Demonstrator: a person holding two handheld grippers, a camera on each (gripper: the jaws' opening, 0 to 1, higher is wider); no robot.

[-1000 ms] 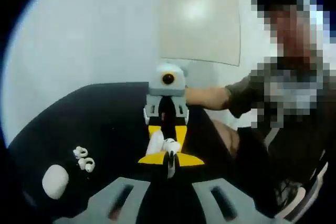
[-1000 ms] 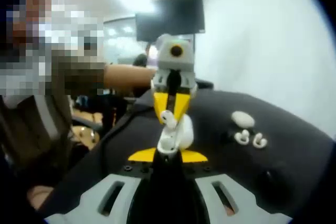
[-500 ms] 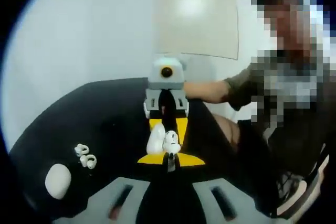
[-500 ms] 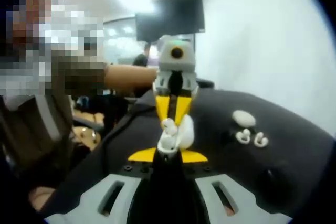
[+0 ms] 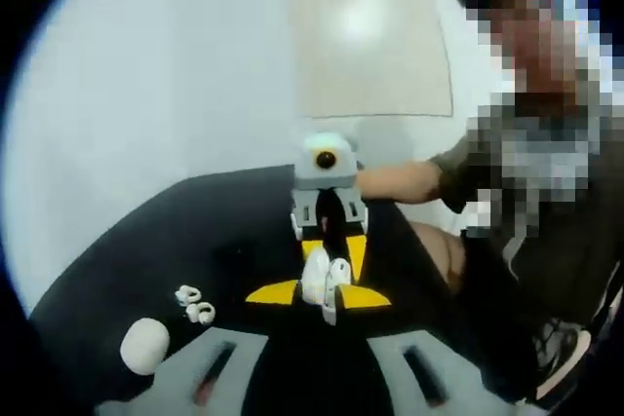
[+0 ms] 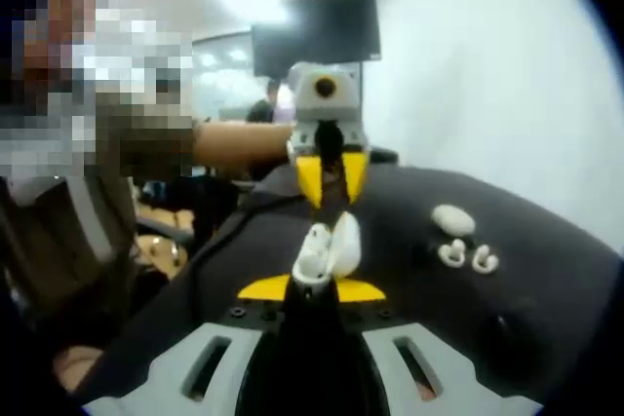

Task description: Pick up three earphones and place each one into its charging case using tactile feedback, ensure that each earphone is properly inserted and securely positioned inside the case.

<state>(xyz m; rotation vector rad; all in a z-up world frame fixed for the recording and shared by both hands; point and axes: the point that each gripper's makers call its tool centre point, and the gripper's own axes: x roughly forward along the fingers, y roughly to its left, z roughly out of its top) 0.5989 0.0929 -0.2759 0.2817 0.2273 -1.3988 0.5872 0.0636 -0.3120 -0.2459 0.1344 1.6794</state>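
The black desk [image 6: 546, 270] carries the loose things, with a pale wall behind it in both views. A person in a dark patterned sleeve [image 5: 468, 168] sits at its edge, one forearm reaching toward the grippers. In the right gripper view a dark monitor [image 6: 317, 26] hangs on the far wall.

The right gripper [image 6: 312, 284] rises from the bottom of its own view, its fingers together and clamped on the open white charging case [image 6: 327, 250], whose lid tilts up to the right. In the left gripper view that same gripper faces the camera, and the case [image 5: 324, 280] sits between its yellow tips.

The left gripper [image 6: 330, 174] faces the camera in the right gripper view, its yellow fingers slightly apart, hanging just above the case and apart from it; I cannot tell whether anything lies between them. In the left gripper view its own fingers are dark and blurred at the bottom edge.

A second, closed white case [image 6: 450, 219] lies on the desk, well apart from the grippers, and just beside it lie two loose white earphones [image 6: 465, 258].
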